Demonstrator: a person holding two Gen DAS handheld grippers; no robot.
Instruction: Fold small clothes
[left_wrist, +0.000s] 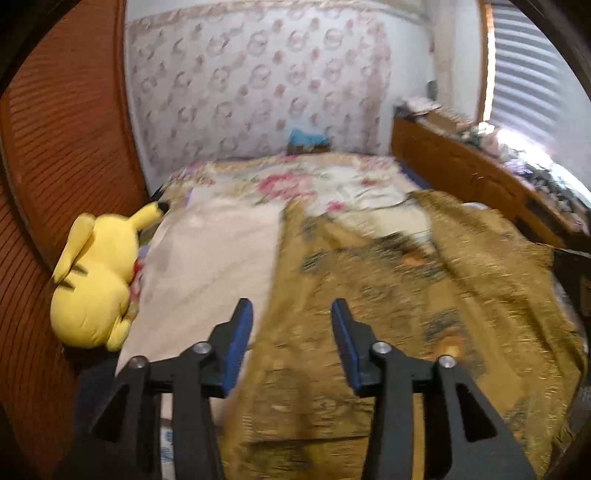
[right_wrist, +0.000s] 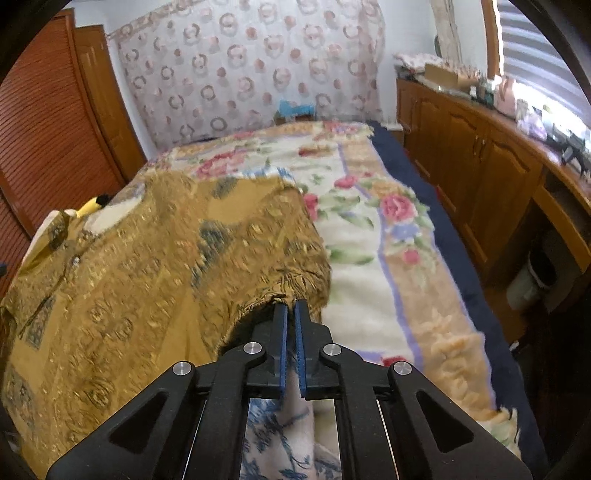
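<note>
While the right gripper (right_wrist: 291, 306) has its jaws clamped on the hem of the soft, limp shirt (right_wrist: 155, 266) on the bed (right_wrist: 373, 295), the left gripper (left_wrist: 291, 314) hovers above it, jaws apart and empty.

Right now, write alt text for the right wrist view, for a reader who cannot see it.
The right gripper, jaws shut, pinches the edge of a gold patterned garment spread over a floral blanket on a bed. Wooden cabinets line the right side, a louvred wooden door the left, and a patterned curtain hangs behind.
</note>
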